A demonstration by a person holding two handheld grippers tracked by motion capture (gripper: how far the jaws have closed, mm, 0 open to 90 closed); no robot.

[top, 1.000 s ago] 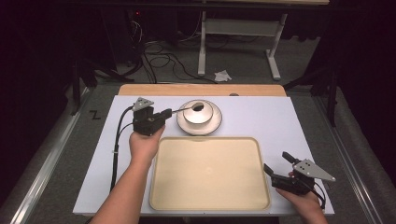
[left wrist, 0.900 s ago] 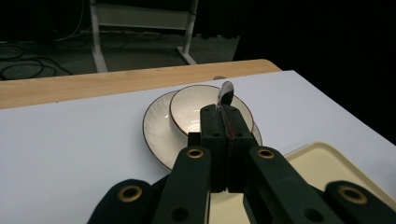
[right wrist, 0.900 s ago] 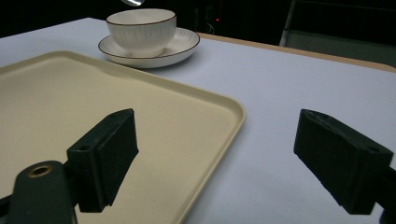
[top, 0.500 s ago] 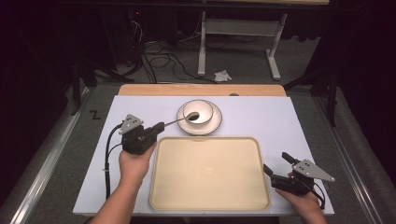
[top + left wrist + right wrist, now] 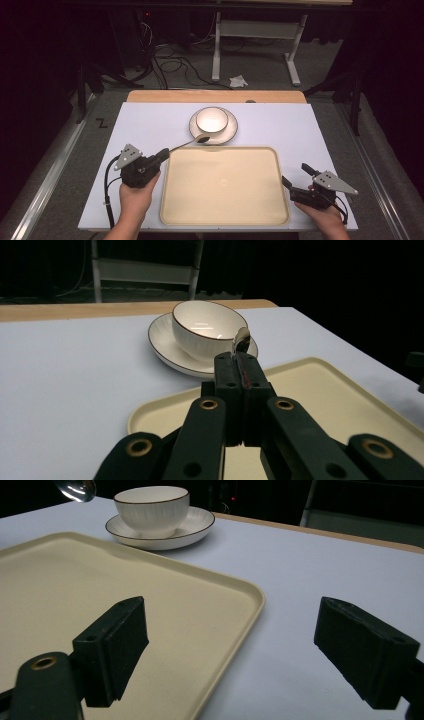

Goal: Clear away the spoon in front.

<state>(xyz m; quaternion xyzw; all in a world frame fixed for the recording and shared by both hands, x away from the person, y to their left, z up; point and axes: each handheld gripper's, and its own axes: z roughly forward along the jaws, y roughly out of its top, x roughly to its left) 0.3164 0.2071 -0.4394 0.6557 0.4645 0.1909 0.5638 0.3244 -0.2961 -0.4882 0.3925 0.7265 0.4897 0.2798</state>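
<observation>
left gripper [image 5: 161, 154] clamped on spoon [image 5: 192, 141] handle, bowl end raised over saucer [image 5: 231, 134] rim, clear of cup [image 5: 212, 119] | right gripper [image 5: 295, 181] agape, empty, parked beside tray [image 5: 272, 210] edge

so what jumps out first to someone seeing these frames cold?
The big empty cream plastic tray at the near middle of the white table. Just beyond it, a white brown-rimmed bowl sits on a matching saucer. The left gripper is clamped on a silver metal spoon whose bowl hangs over the saucer's near edge, while the right gripper waits open at the tray's right edge.
</observation>
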